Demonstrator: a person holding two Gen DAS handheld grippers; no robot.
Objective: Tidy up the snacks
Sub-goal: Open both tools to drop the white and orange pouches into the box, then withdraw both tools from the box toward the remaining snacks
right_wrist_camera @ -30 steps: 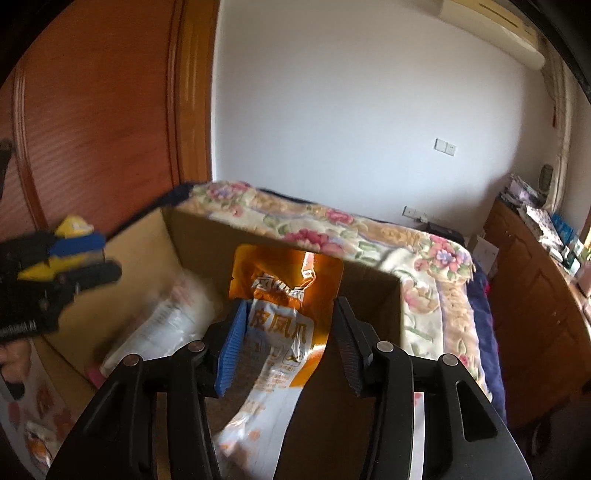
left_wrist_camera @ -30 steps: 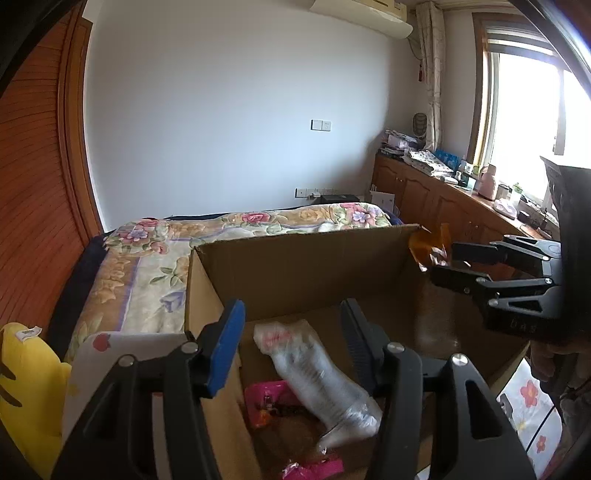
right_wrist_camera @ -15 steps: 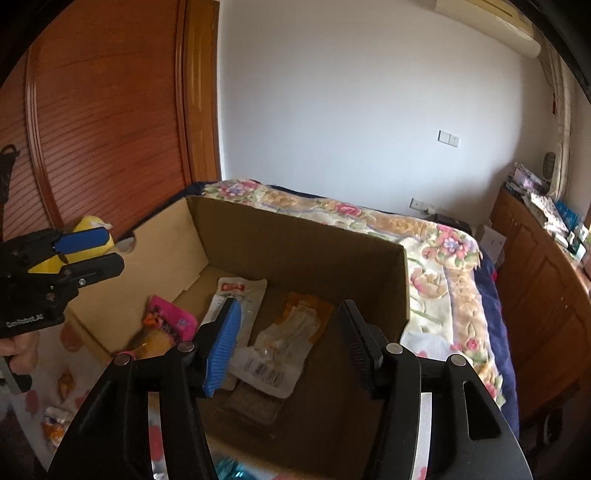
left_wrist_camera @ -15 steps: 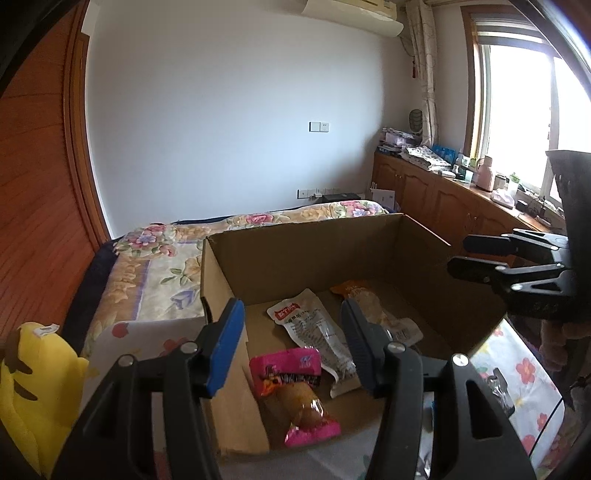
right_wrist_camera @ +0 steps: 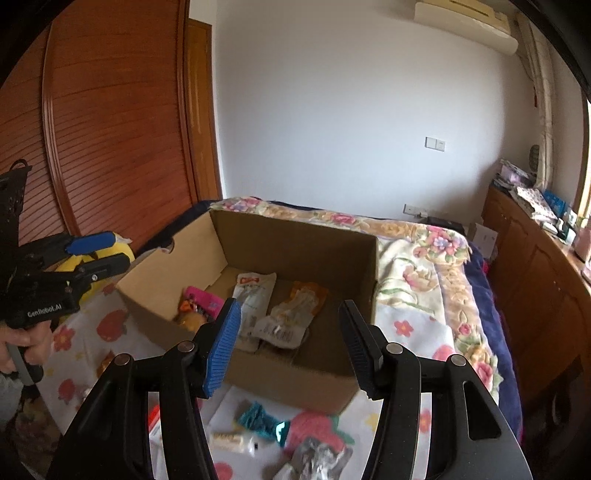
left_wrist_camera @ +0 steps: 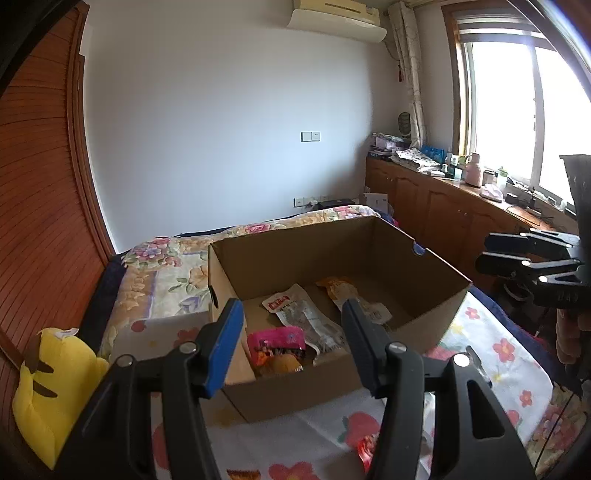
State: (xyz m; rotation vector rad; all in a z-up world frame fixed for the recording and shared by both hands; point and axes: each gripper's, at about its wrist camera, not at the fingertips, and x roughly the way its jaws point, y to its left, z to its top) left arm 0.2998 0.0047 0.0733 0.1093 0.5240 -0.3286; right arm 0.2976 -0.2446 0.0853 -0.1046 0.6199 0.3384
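Both claws hang spread and empty above a bed covered by a white cloth (left_wrist_camera: 491,332) printed with red flowers. Ahead of the left claw (left_wrist_camera: 291,343) sits an open cardboard box (left_wrist_camera: 295,391) holding three snacks: a pink packet (left_wrist_camera: 277,339) nearest its fingers, a white pouch (left_wrist_camera: 303,314) beyond it, and an orange-topped pouch (left_wrist_camera: 347,291) further right. The right claw (right_wrist_camera: 290,347) sees the same box (right_wrist_camera: 295,380) just past its fingertips, and below its fingers loose snacks lie on the cloth: a teal wrapper (right_wrist_camera: 258,421) and a silver packet (right_wrist_camera: 317,458). Left of the left claw a yellow plush toy (left_wrist_camera: 48,387) leans beside the slatted wooden wardrobe (left_wrist_camera: 37,184). Beyond the box stretches a floral quilt (right_wrist_camera: 417,258), then a white wall with an air conditioner (left_wrist_camera: 336,14). To the right a cluttered wooden counter (left_wrist_camera: 443,206) runs under a bright window (left_wrist_camera: 517,110)
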